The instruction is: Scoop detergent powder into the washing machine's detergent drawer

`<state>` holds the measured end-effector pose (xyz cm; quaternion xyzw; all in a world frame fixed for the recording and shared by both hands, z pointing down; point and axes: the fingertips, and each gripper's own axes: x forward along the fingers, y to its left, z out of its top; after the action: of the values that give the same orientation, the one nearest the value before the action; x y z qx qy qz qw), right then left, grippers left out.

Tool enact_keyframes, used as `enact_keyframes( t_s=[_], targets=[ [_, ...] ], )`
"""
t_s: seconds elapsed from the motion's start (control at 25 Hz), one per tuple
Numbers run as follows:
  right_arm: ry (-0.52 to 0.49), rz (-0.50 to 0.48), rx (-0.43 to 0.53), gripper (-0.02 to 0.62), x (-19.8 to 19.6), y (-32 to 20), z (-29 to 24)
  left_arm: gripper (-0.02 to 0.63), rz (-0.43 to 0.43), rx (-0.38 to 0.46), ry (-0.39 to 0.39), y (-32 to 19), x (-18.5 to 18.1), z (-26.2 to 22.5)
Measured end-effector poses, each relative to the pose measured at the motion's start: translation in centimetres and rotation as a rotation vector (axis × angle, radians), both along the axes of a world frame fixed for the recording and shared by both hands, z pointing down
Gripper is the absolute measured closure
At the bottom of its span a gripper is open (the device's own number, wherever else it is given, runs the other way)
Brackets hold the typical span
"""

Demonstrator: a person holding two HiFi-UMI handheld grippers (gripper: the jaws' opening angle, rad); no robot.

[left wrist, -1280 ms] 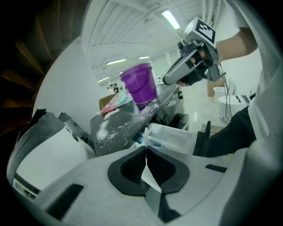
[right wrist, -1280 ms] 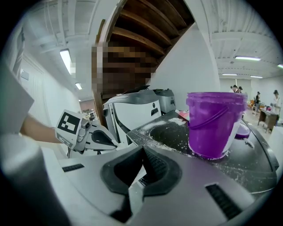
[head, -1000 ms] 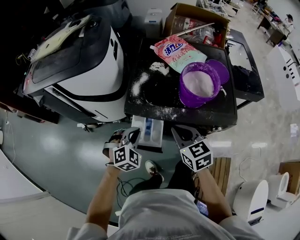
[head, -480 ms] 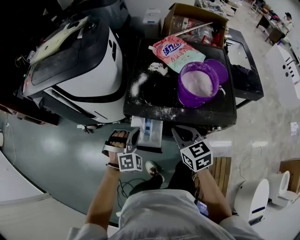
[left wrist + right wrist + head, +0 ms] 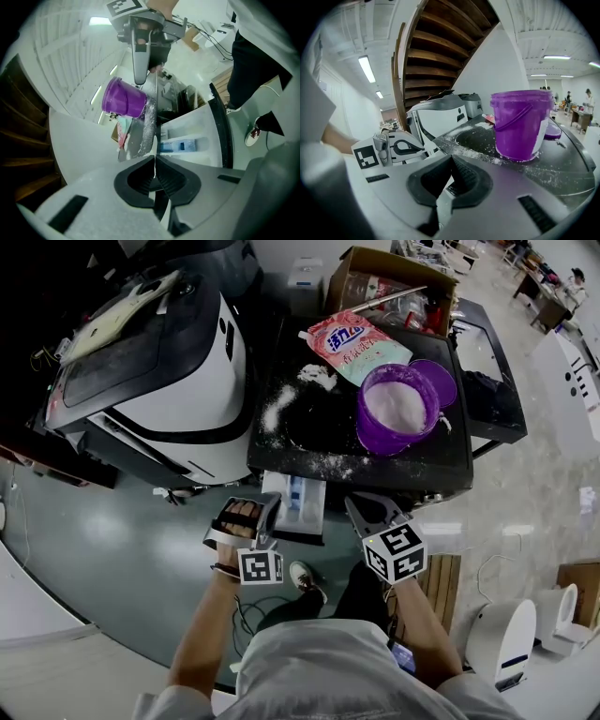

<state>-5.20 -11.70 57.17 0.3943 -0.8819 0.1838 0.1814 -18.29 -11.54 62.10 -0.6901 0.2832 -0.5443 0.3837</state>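
In the head view the washing machine's dark top (image 5: 309, 442) carries a purple bucket (image 5: 397, 407) full of white powder, its purple lid (image 5: 444, 379) and a pink detergent bag (image 5: 354, 341). The white detergent drawer (image 5: 296, 502) stands pulled out at the front edge. My left gripper (image 5: 266, 514) is shut and empty just left of the drawer, which also shows in the left gripper view (image 5: 187, 140). My right gripper (image 5: 362, 508) is shut and empty just right of the drawer, below the bucket (image 5: 520, 124). The left gripper's jaws (image 5: 154, 164) meet; so do the right gripper's (image 5: 449, 159).
Spilled powder (image 5: 279, 407) streaks the machine top. A white and black appliance (image 5: 159, 362) stands close on the left. A cardboard box (image 5: 394, 287) sits behind the bag. My shoe (image 5: 305, 576) and a wooden pallet (image 5: 446, 577) are on the floor below.
My left gripper has rolled in the hand and shifted slightly down and left beside the drawer. The right gripper has hardly moved.
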Motion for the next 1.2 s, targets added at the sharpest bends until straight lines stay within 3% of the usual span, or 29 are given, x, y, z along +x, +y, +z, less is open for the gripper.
enact_keyframes(
  t_s=[0.4, 0.48, 0.6, 0.8, 0.96, 1.08, 1.2],
  targets=[
    [-0.001, 0.003, 0.002, 0.598, 0.1, 0.0, -0.1, 0.592, -0.04, -0.04, 0.016, 0.0, -1.0, 1.2],
    [0.0, 0.004, 0.003, 0.598, 0.2, 0.0, -0.2, 0.592, -0.054, -0.062, 0.074, 0.0, -1.0, 1.1],
    [0.0, 0.005, 0.006, 0.598, 0.3, 0.0, -0.3, 0.592, -0.126, -0.131, 0.302, -0.2, -1.2, 0.1],
    [-0.002, 0.007, 0.009, 0.598, 0.2, -0.1, -0.5, 0.592, -0.354, -0.358, 0.781, -1.1, -3.0, -0.3],
    [-0.002, 0.004, 0.017, 0.598, 0.2, -0.2, -0.9, 0.592, -0.504, -0.49, 1.135, -1.6, -4.5, -1.1],
    [-0.004, 0.001, 0.029, 0.598, 0.1, -0.4, -1.5, 0.592, -0.578, -0.563, 1.344, -1.7, -5.4, -1.7],
    [-0.003, 0.0, 0.05, 0.598, 0.0, -0.9, -2.4, 0.592, -0.596, -0.593, 1.481, -1.8, -5.9, -2.8]
  ],
)
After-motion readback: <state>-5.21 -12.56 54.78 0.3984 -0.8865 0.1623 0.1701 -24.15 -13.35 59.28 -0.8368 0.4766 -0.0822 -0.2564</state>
